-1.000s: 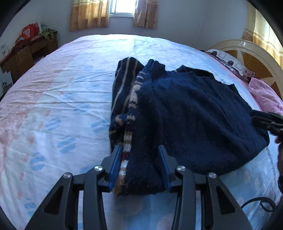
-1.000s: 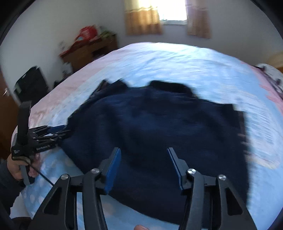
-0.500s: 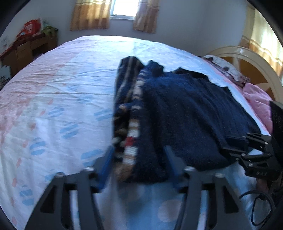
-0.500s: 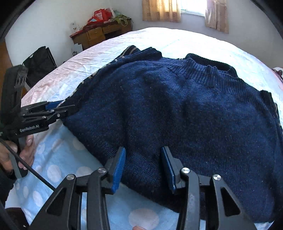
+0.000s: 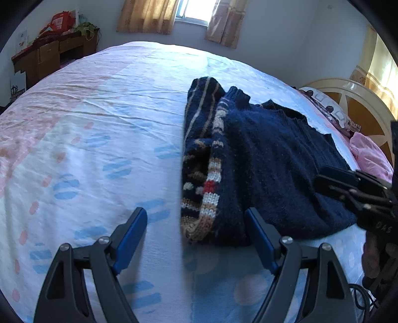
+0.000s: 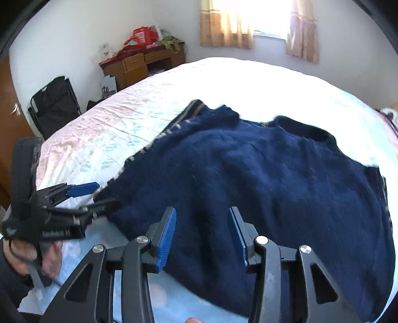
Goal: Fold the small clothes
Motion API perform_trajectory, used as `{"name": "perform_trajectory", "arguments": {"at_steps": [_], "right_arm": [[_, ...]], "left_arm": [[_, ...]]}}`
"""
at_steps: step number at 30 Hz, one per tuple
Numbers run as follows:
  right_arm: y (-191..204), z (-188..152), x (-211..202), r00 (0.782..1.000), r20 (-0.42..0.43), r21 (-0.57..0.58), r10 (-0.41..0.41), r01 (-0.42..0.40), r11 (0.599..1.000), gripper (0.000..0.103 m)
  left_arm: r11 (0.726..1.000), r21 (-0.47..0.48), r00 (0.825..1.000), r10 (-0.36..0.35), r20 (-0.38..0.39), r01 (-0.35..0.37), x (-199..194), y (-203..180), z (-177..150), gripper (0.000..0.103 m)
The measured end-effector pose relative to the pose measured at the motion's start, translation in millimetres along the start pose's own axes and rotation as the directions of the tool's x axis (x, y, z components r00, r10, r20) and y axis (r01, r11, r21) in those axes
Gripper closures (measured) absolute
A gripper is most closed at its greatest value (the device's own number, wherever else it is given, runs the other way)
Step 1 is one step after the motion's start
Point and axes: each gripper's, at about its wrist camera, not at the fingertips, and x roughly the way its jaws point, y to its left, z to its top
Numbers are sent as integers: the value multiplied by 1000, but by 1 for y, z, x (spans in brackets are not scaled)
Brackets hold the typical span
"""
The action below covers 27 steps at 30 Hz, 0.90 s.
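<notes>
Both grippers are standing apart from the navy sweater (image 5: 273, 159) lying on the bed (image 5: 99, 129): the left gripper (image 5: 196, 223) has just been opening, letting go of the striped folded-in edge (image 5: 211, 179) it was pinching a second ago, while the right gripper (image 6: 202, 223) is hovering half-open over the hem, gripping nothing. That fold is looking set, so the opposite side is probably coming next. The sweater is lying with its long axis running away from both cameras, collar (image 6: 298, 126) pointing toward the window (image 6: 268, 15).

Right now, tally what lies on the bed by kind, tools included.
Sweater: 1
Pink pillow: 1
Patterned pillow: 1
Tools: 2, left tool and right tool, over the bed
Total: 5
</notes>
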Motion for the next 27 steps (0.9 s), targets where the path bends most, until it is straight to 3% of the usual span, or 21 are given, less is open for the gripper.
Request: {"name": "perform_trajectory", "arguments": {"at_steps": [5, 8, 15, 18, 23, 27], "right_arm": [[15, -17, 28, 995, -96, -14, 31, -32, 999, 55], [27, -25, 27, 999, -45, -76, -24, 20, 997, 55], [21, -28, 23, 999, -44, -77, -6, 3, 997, 55], [18, -26, 8, 1000, -4, -80, -26, 26, 996, 39], [34, -18, -13, 995, 92, -197, -34, 52, 979, 36], [66, -18, -9, 994, 104, -322, -38, 70, 944, 36]], "left_arm": [[1000, -4, 1000, -8, -2, 7, 0, 2, 0, 20], [1000, 3, 1000, -4, -3, 4, 0, 1, -1, 20], [1000, -5, 1000, -6, -8, 6, -10, 4, 2, 20], [1000, -2, 999, -28, 26, 28, -30, 15, 4, 20], [998, 59, 997, 5, 83, -10, -63, 46, 13, 20], [999, 25, 992, 23, 127, -27, -82, 80, 20, 14]]}}
